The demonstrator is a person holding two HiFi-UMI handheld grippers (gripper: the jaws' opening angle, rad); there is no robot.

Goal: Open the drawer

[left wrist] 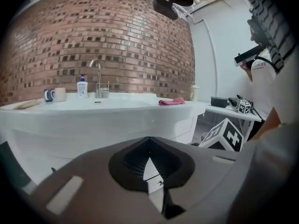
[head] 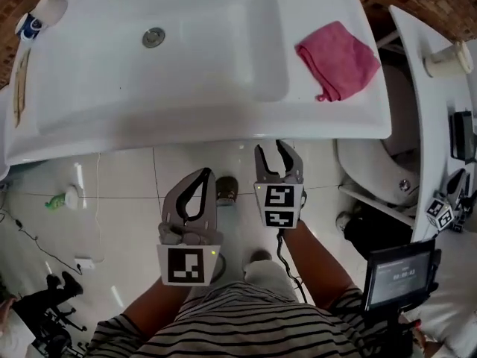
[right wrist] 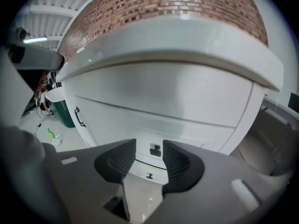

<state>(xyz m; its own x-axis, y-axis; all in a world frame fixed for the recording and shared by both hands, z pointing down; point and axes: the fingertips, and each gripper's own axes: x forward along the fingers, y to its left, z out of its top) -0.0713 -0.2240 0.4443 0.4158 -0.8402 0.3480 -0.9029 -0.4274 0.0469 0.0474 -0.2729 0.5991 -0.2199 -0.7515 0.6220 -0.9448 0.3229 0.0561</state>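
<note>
The white vanity cabinet [right wrist: 154, 101] stands under the sink [head: 186, 121]. Its drawer fronts are hidden below the counter in the head view. In the right gripper view a small drawer with a black handle [right wrist: 155, 149] sits low on the cabinet, with a second handle [right wrist: 149, 175] under it. My right gripper [right wrist: 149, 160] [head: 274, 155] is open and empty, short of the cabinet, with the upper handle framed between its jaws. My left gripper [head: 201, 179] [left wrist: 149, 143] is shut on nothing and hangs back to the left, in front of the sink.
A pink cloth [head: 339, 58] lies on the counter's right end. A faucet [left wrist: 97, 76], soap bottle [left wrist: 82, 87] and mug [left wrist: 59, 94] stand at the back. A toilet [head: 376, 174] and a side shelf [head: 432, 110] crowd the right. A green bin [right wrist: 65, 111] stands left of the cabinet.
</note>
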